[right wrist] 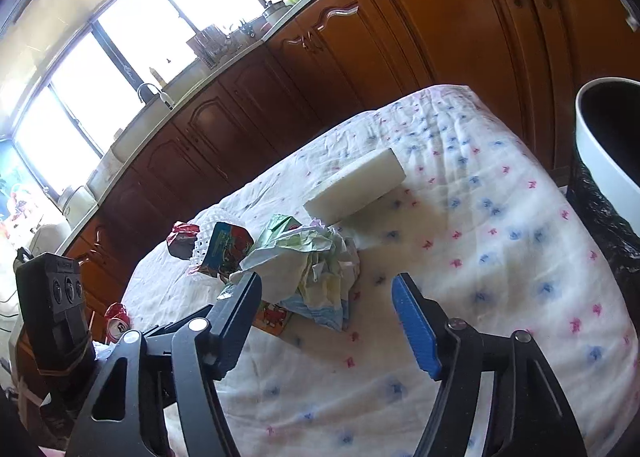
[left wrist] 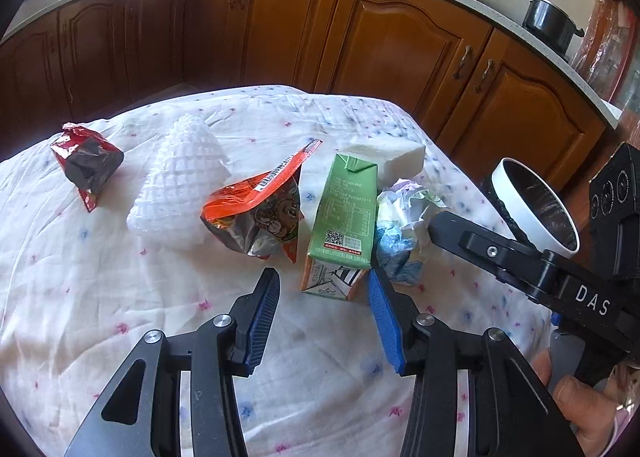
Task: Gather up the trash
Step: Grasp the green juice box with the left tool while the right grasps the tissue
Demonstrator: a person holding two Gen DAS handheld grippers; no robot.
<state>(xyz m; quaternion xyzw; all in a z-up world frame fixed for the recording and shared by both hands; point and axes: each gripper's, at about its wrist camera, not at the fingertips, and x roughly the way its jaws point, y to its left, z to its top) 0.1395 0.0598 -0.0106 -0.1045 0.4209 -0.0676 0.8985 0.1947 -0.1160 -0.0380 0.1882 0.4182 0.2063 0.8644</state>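
Trash lies on a table with a flowered white cloth (left wrist: 120, 281). A green milk carton (left wrist: 344, 225) stands just ahead of my open, empty left gripper (left wrist: 324, 289). Beside it are an orange snack wrapper (left wrist: 260, 209), a white foam fruit net (left wrist: 180, 185), a red and dark wrapper (left wrist: 88, 161), crumpled paper (left wrist: 400, 225) and a white foam block (left wrist: 392, 161). My right gripper (right wrist: 324, 297) is open and empty, just short of the crumpled paper (right wrist: 316, 269). The foam block (right wrist: 360, 185) lies beyond it.
A white-rimmed bin with a black liner (left wrist: 536, 205) stands off the table's right edge; it also shows in the right wrist view (right wrist: 608, 153). Wooden kitchen cabinets (left wrist: 280, 25) run behind the table. A red can (right wrist: 118, 323) sits low at the left.
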